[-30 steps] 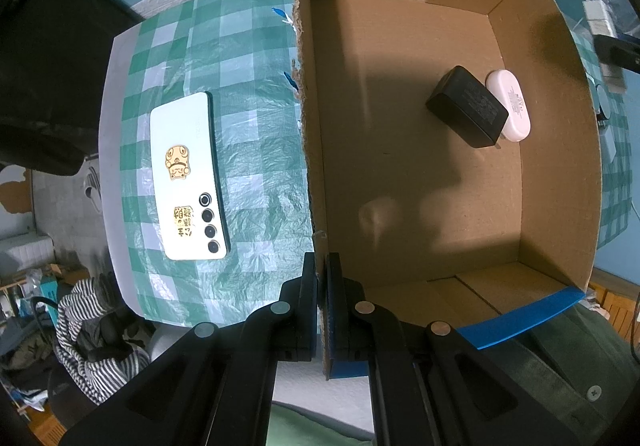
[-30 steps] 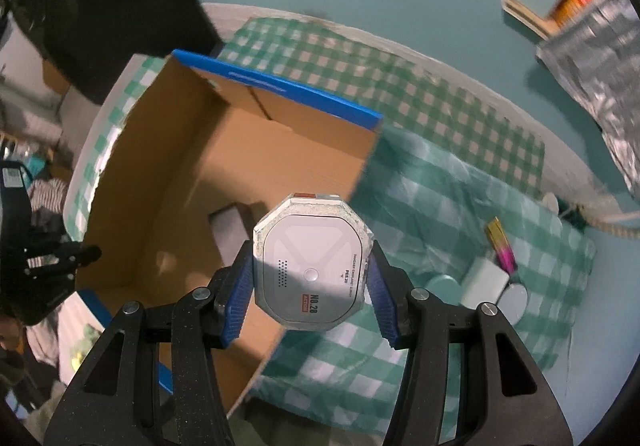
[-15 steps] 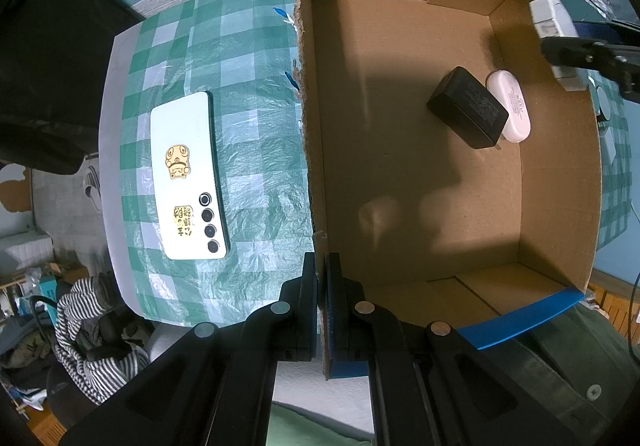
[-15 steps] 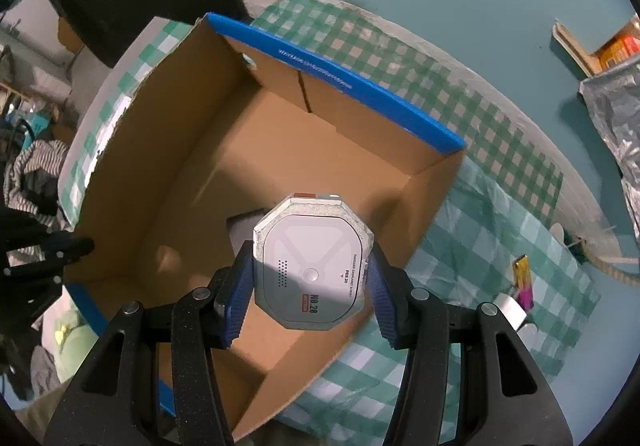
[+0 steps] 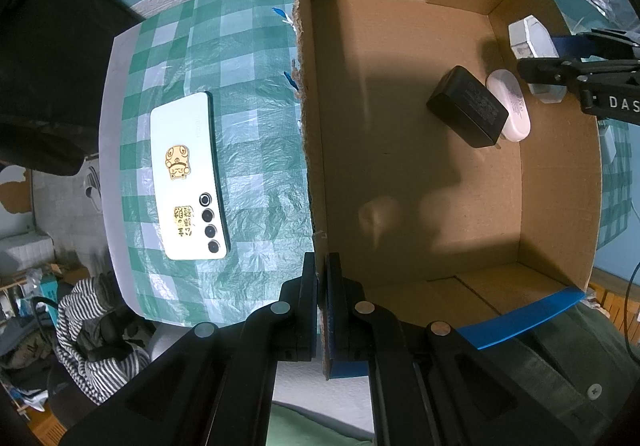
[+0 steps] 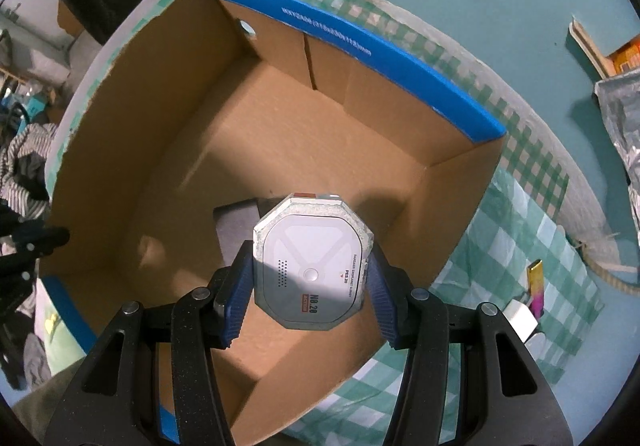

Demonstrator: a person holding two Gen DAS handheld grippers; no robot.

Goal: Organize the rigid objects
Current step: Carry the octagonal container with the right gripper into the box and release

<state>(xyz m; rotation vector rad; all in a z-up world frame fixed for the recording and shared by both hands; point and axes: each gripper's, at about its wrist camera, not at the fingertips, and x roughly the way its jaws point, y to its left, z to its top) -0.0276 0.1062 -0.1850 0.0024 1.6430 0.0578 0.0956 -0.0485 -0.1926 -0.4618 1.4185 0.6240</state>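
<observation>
One phone on checked cloth, left wrist view only.

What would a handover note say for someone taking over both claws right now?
Left claw: shut on the cardboard box wall, steadying it.
Right claw: shut on the grey octagonal device, over the box interior.
Done: black charger and white case lie in the box.
Left: release the device in the box, then collect the white phone from the checked cloth.
</observation>
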